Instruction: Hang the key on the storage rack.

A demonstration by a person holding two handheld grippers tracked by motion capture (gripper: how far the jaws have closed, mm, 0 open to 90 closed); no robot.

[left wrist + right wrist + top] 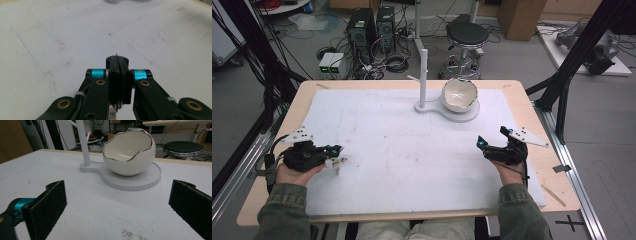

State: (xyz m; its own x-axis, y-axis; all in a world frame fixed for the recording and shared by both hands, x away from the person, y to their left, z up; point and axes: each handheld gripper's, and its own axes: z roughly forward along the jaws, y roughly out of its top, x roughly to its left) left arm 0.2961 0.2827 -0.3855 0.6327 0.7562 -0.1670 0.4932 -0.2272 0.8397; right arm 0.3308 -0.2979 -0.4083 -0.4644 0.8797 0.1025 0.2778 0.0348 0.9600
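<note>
One small metal piece (337, 162) is already off the surface (412, 190) and clamped in the left tool (334, 150), at the lower left of the high view; it is too small to say just what it is. In the left gripper view that tool (117, 61) has its pads pressed flat together, with a thin wire tip poking out above them and the glinting rest of the piece (114, 109) hanging below, near the bottom of the frame. So the pickup looks done, and the carrying and placing look left to do: the white stand (423, 75) and the eggshell-shaped bowl (459, 94) sit at the upper middle of the high view, well apart from the piece, and the bowl (128, 152) looks empty. The right tool (492, 136), at the lower right, has its jaws wide apart with nothing between them, facing the bowl.
</note>
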